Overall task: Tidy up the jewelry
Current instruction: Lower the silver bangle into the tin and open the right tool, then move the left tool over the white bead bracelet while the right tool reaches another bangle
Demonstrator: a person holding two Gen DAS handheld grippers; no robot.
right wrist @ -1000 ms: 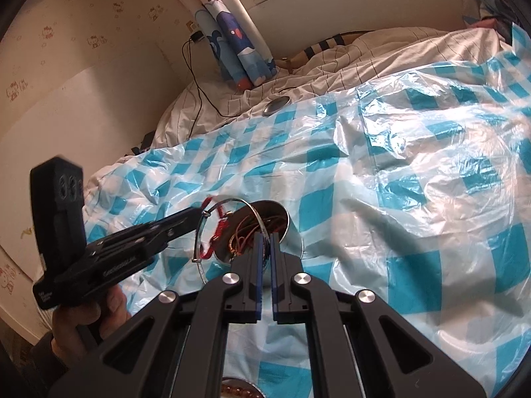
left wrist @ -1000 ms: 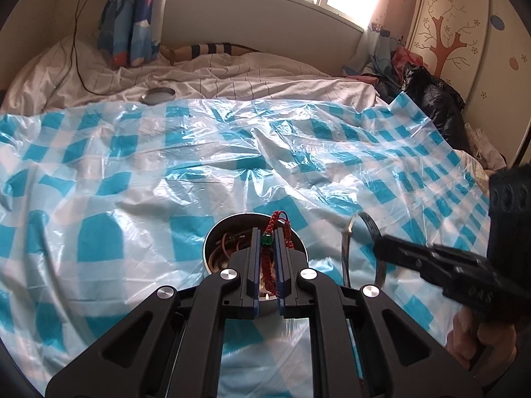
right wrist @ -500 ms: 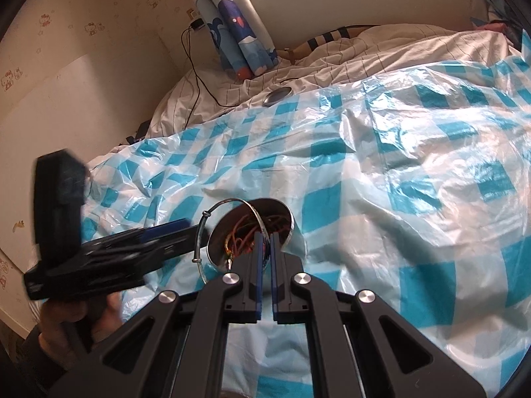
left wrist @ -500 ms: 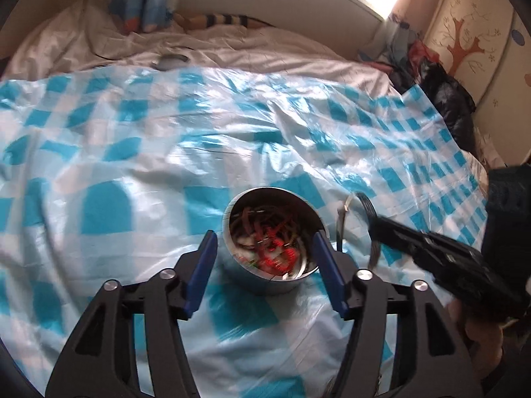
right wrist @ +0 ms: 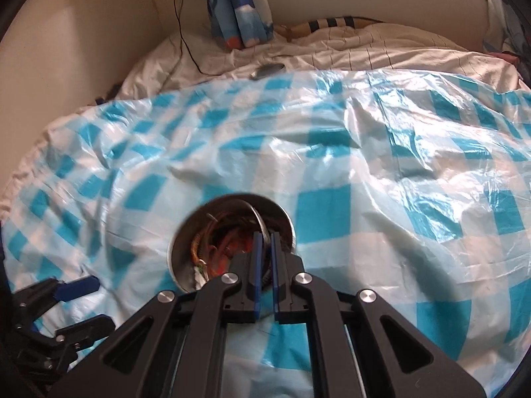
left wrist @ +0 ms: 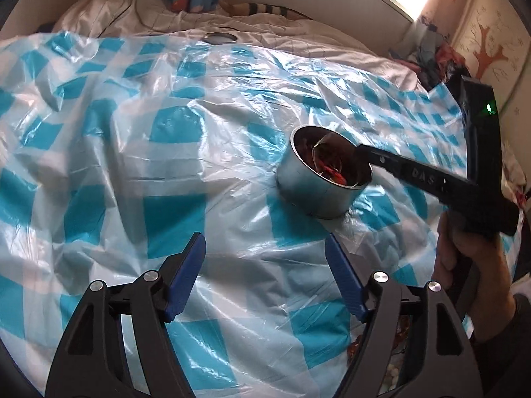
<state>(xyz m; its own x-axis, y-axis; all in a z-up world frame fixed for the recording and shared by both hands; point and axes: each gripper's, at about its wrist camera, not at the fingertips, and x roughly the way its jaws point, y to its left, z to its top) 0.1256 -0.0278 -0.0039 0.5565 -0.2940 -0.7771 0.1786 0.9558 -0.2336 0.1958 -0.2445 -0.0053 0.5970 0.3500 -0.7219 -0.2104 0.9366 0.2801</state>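
Jewelry [right wrist: 225, 245], a tangle of red and brown strands, sits inside a round metal tin [left wrist: 298, 192] on a blue-checked plastic sheet [left wrist: 172, 132] spread over the bed [right wrist: 365, 53]. The right gripper [right wrist: 265, 233] is angled down with its tips over the tin's mouth and the person's right hand [left wrist: 471, 265] wrapped round the handle. Its jaws are clenched to a narrow slit on a thin silver bangle [right wrist: 257, 215], which stands on edge inside the tin above the strands. The left gripper [left wrist: 264, 240] is tilted down over bare sheet, near the tin but apart from it. Its jaws have just been opening and are now released wide, with nothing between them. A few brown beads [left wrist: 396, 331] show on the sheet behind the left gripper's frame, blurry. A small round metal disc [left wrist: 219, 37] lies at the sheet's far edge, well apart from the tin.
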